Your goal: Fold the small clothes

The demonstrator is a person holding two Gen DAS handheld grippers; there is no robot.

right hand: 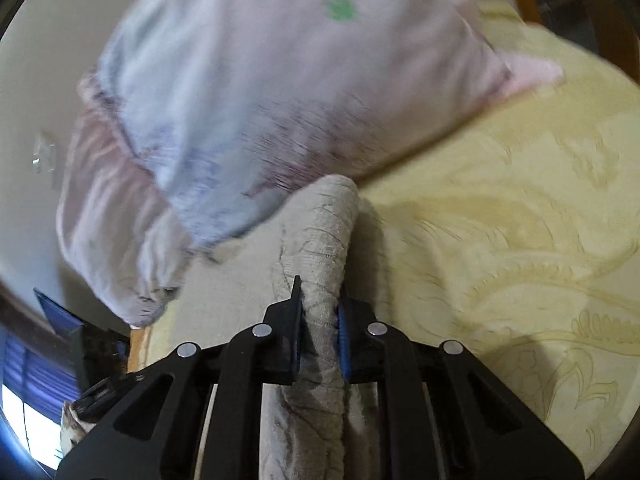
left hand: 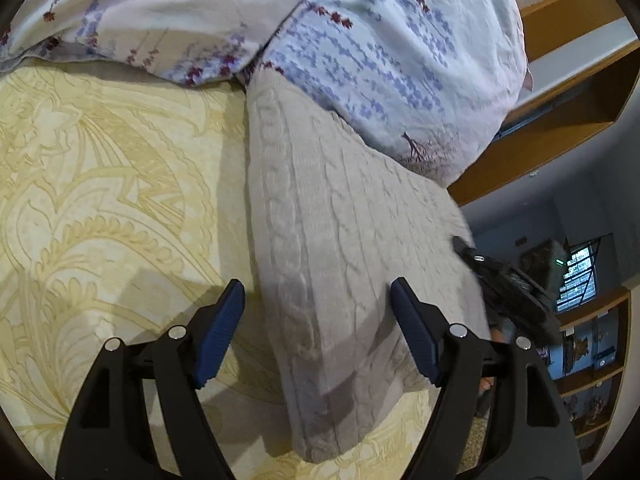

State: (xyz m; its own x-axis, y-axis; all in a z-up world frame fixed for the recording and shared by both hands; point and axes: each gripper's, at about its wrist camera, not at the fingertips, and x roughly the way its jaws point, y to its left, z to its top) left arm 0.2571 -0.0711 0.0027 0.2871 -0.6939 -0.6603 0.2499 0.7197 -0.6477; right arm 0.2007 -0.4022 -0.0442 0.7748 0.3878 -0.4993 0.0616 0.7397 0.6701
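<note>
Right gripper (right hand: 320, 320) is clamped tight on a raised fold of the grey knit (right hand: 328, 232). Left gripper (left hand: 318, 336) hangs wide open above the knit (left hand: 340, 240), which lies on the bed (left hand: 100, 200) against the pillows (left hand: 380, 40). Right view is motion-blurred; the knit's far end hides under a pillow (right hand: 280, 80).

Bed: a yellow patterned bedspread (left hand: 100, 184) is covering it.
Pillows: floral pillows (left hand: 360, 40) are lying at its head.
Shelving: wooden shelves (left hand: 592, 380) are standing beside it.
Window: daylight is coming through a barred window (left hand: 578, 280).

Soft daylight; right view motion-blurred; fisheye edges.
</note>
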